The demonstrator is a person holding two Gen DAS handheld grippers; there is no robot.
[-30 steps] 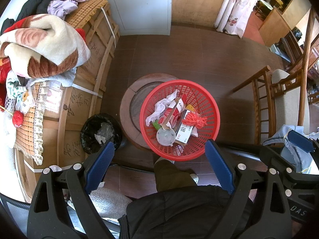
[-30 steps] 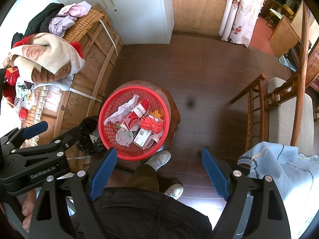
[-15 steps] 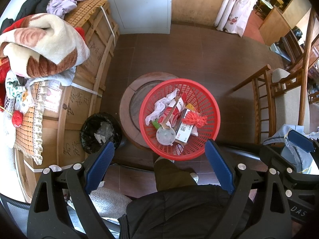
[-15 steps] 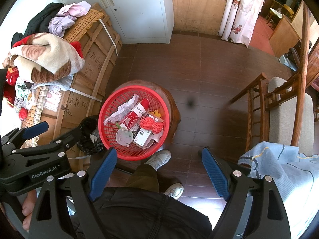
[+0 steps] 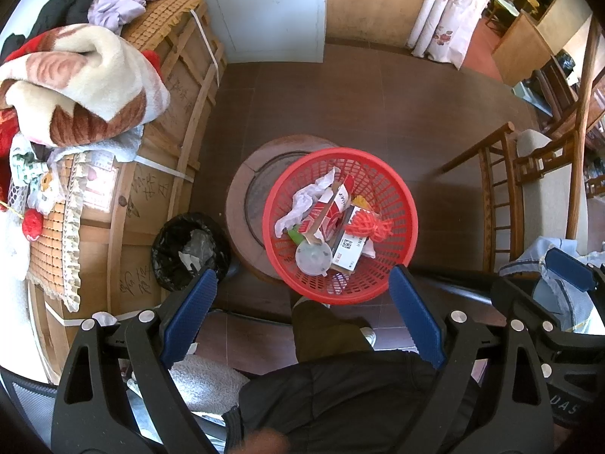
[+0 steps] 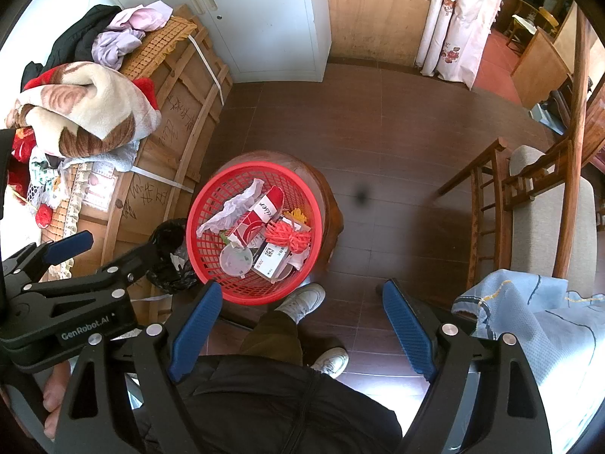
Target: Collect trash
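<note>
The room has a dark brown tiled floor (image 5: 332, 106), with a white cabinet (image 5: 272, 7) and a flowered curtain (image 5: 438, 11) at the far wall. At the left stands a wooden crate (image 5: 166, 151) piled with a folded blanket (image 5: 83, 87) and clothes. Just beside the crate, on the floor, is a small bin with a black bag (image 5: 189, 249). Next to it a round wooden stool (image 5: 242, 204) carries a red plastic basket (image 5: 393, 196), which covers the right part of the stool top. The trash lies inside this basket: a crumpled white paper (image 5: 306, 200), a red and white carton (image 5: 332, 208), a clear round lid (image 5: 313, 259), an orange string bundle (image 5: 368, 227) and a small white box (image 5: 349, 249). At the right is a wooden chair (image 5: 503, 204). The left gripper (image 5: 302, 302) and the right gripper (image 6: 302, 310) both hang high above the floor, jaws wide apart and with nothing between them. The person's dark jacket (image 6: 264, 401), olive trouser leg and white shoes (image 6: 302, 300) show below them.
</note>
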